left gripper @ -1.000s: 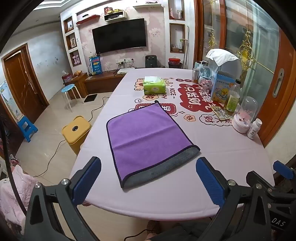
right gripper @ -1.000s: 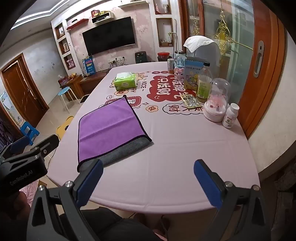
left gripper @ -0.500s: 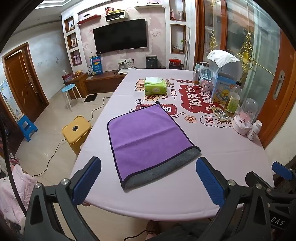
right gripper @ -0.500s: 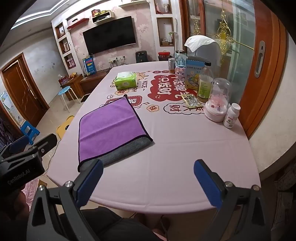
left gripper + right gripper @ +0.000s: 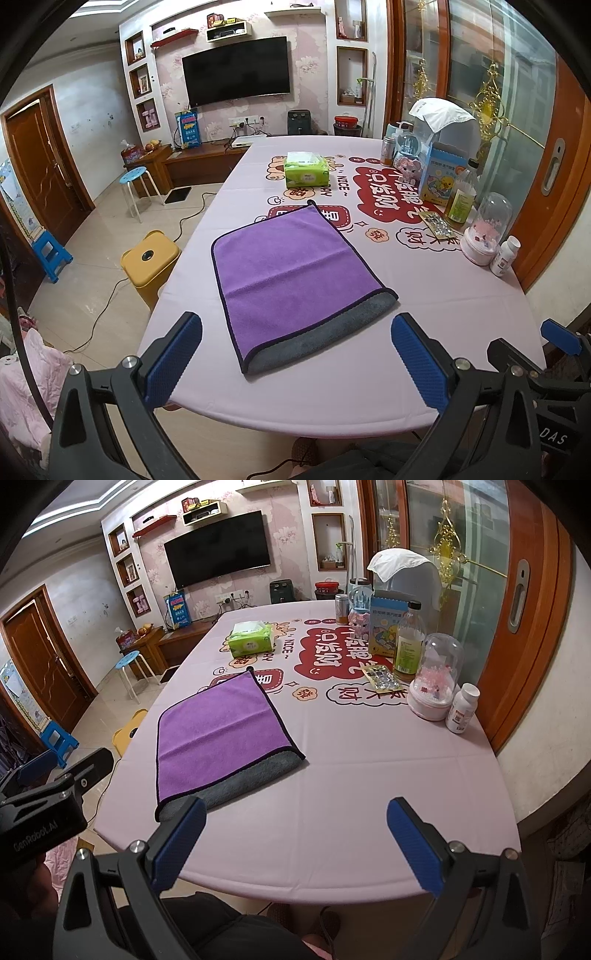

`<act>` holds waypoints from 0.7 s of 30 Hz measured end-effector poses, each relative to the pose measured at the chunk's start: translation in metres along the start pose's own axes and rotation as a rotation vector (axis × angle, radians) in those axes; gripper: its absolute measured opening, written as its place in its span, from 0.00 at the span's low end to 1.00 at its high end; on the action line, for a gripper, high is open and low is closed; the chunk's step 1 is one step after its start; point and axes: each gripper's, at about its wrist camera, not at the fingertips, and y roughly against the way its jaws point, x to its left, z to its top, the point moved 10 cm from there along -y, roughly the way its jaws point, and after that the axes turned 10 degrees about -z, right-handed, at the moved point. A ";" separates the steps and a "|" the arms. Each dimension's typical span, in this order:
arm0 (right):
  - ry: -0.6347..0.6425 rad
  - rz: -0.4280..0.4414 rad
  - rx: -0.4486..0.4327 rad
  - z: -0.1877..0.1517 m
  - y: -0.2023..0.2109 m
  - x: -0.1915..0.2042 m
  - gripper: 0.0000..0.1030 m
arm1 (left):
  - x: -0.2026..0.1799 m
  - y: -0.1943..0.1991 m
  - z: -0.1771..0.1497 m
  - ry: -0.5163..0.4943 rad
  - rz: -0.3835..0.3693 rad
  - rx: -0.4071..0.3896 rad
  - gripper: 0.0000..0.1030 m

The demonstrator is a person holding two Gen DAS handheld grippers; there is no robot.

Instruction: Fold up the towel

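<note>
A purple towel (image 5: 288, 266) with a dark hem lies folded flat on the pink tablecloth (image 5: 424, 295); a grey strip of its underside shows along the near edge. It also shows in the right wrist view (image 5: 218, 734). My left gripper (image 5: 295, 354) is open and empty, held back over the table's near edge, just short of the towel. My right gripper (image 5: 295, 842) is open and empty, over the near edge to the right of the towel. The left gripper's body (image 5: 48, 797) shows at the left of the right wrist view.
A green tissue pack (image 5: 306, 173) sits beyond the towel. Bottles, a box, a glass dome (image 5: 487, 232) and a white pill bottle (image 5: 504, 254) line the table's right side by a wooden door. A yellow stool (image 5: 147, 258) stands on the floor at left.
Both grippers have stayed open and almost still; the views shift only slightly. The towel has not moved.
</note>
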 end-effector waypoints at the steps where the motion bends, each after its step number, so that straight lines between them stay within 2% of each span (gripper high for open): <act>1: 0.000 0.002 0.000 0.002 -0.001 0.000 0.96 | 0.000 0.000 -0.001 -0.001 -0.004 0.001 0.99; 21: -0.002 -0.039 0.005 -0.011 0.011 0.002 0.96 | -0.001 -0.006 -0.016 -0.014 -0.080 0.052 0.99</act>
